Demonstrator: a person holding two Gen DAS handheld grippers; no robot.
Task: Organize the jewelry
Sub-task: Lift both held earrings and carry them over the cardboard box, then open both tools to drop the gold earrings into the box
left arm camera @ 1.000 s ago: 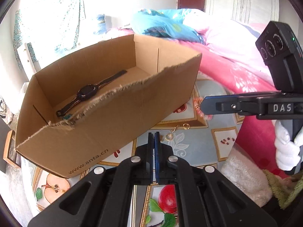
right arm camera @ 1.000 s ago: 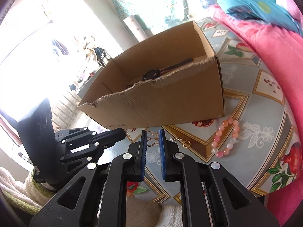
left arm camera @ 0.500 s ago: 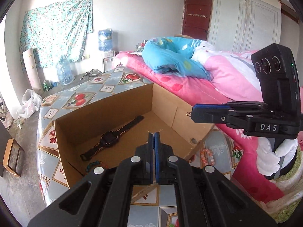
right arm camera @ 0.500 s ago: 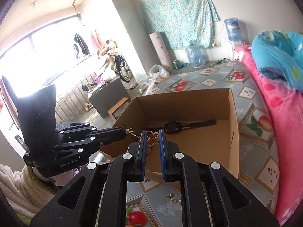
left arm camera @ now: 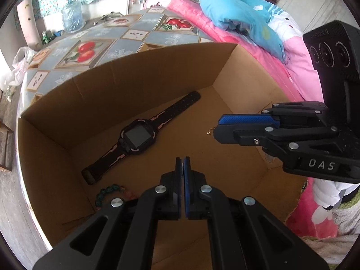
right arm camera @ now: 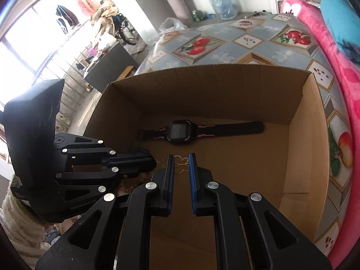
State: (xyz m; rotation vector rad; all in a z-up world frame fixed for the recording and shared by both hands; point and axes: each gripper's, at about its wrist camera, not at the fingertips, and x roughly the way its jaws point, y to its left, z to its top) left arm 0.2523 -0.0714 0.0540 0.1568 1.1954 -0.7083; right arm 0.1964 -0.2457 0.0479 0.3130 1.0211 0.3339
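Note:
An open cardboard box [left arm camera: 112,94] [right arm camera: 213,94] holds a black watch [left arm camera: 137,135] [right arm camera: 180,131] and a dark bead bracelet [left arm camera: 108,191] [right arm camera: 139,150]. Both grippers hang over its inside and point down. My right gripper [right arm camera: 181,156] [left arm camera: 217,127] is shut on a thin gold necklace, whose looped pendant [right arm camera: 181,165] sits between the blue pads. The fine chain [right arm camera: 160,162] runs left to my left gripper [left arm camera: 182,158] [right arm camera: 153,163]. Its jaws are opening, with only a thin slit between the pads and the chain still in them. A small gold end [left arm camera: 210,132] dangles at the right gripper's tip.
The box stands on a table with a fruit-patterned cloth [left arm camera: 85,49] [right arm camera: 247,40]. Pink bedding [left arm camera: 292,67] and a blue pillow [left arm camera: 236,11] lie to the right. A white-gloved hand [left arm camera: 326,193] holds the right gripper. Water bottles [right arm camera: 221,4] stand on the floor beyond.
Both grippers rose from the tabletop in front of the box and moved over its torn front wall, carrying the necklace. They now tilt down into the box.

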